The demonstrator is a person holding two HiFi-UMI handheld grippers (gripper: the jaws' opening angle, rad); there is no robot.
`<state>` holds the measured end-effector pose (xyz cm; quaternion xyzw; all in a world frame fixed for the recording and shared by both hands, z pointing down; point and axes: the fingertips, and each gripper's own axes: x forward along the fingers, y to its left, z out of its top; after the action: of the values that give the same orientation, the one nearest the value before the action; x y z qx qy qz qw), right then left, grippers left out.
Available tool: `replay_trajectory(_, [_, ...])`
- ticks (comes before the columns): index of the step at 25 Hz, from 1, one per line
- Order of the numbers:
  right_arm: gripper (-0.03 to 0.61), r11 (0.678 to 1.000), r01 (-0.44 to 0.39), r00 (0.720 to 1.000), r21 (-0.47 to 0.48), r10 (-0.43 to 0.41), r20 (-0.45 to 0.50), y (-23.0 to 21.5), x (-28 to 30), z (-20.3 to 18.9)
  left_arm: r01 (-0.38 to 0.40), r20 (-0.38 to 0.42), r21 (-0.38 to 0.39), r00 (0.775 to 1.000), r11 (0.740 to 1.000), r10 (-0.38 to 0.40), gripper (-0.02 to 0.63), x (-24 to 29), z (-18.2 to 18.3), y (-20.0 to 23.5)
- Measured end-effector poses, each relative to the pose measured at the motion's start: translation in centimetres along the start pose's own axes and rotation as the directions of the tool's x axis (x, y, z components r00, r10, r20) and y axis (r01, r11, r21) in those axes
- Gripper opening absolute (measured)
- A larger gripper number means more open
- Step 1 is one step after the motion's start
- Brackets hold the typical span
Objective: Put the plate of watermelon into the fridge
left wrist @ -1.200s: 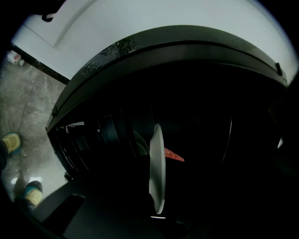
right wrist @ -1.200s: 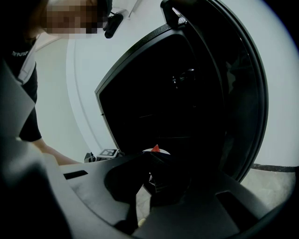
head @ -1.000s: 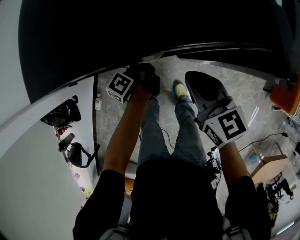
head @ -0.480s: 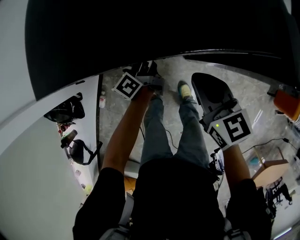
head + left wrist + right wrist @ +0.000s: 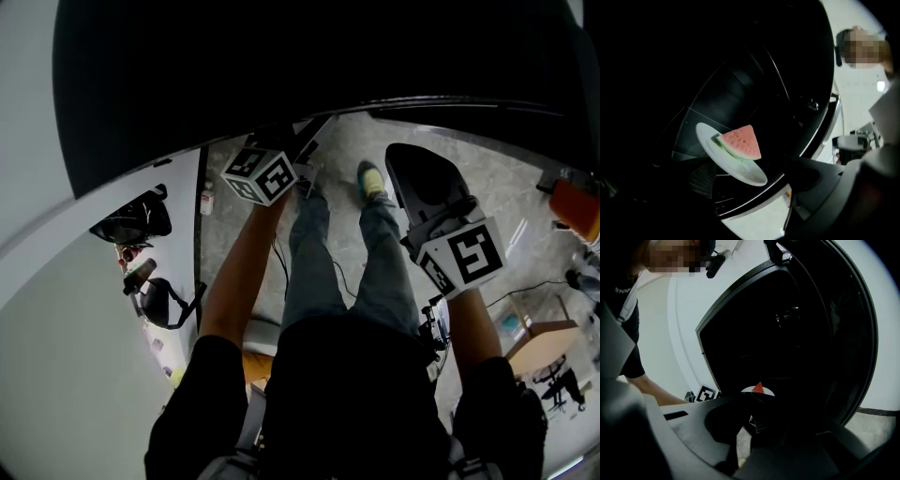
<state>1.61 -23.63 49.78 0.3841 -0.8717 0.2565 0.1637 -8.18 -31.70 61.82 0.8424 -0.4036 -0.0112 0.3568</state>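
Plate with one red wedge of watermelon on it sits inside the open fridge, resting on a glass shelf in the dark interior. The wedge lies on the plate with its green rind against the white surface.

The left gripper is held at the mouth of the fridge, pointing in at the plate. Its jaws have just been opening and now stand wide apart. Nothing is between them, and the plate lies ahead of them, untouched.

The right gripper is also in front of the fridge, to the right of the left one. Its jaws are drawn close together with nothing held in them. Past their tips, the plate and the red tip of the wedge show small, deep in the fridge.

From above, a person in dark clothes stands on a grey stone floor facing the fridge, both forearms stretched toward it.
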Motion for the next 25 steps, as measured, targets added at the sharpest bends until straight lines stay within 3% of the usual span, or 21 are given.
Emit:
replay_trajectory(3, [0.009,1.000,0.002,1.000,-0.001,-0.002,-0.003,0.0,0.0,-0.1,-0.014,-0.055,0.098,0.998,0.995,0.020,0.440,0.1,-0.6,0.1])
replay_trajectory(10, [0.009,1.000,0.005,1.000,-0.007,-0.005,-0.003,-0.1,-0.1,-0.2,0.007,-0.138,0.232,0.990,0.973,0.026,0.440,-0.1,-1.4,0.3])
replay_trajectory(17, [0.009,1.000,-0.001,1.000,-0.017,0.001,0.001,-0.1,-0.1,-0.1,-0.031,-0.204,0.274,0.975,0.961,0.090,0.426,-0.1,-1.8,0.9])
replay_trajectory(20, [0.009,1.000,-0.003,1.000,-0.014,0.003,0.008,0.1,-0.2,0.0,-0.072,-0.228,0.317,0.962,0.946,0.149,0.356,-0.3,-1.9,1.5])
replay_trajectory(23, [0.009,1.000,0.002,1.000,-0.017,-0.002,0.008,-0.1,-0.4,-0.1,-0.139,-0.241,0.273,0.948,0.952,0.208,0.314,-0.2,-1.6,2.3])
replay_trajectory(25, [0.009,1.000,0.008,1.000,-0.011,-0.008,0.010,-0.3,-0.6,-0.2,-0.210,-0.233,0.184,0.940,0.960,0.250,0.220,-0.3,-1.0,3.2])
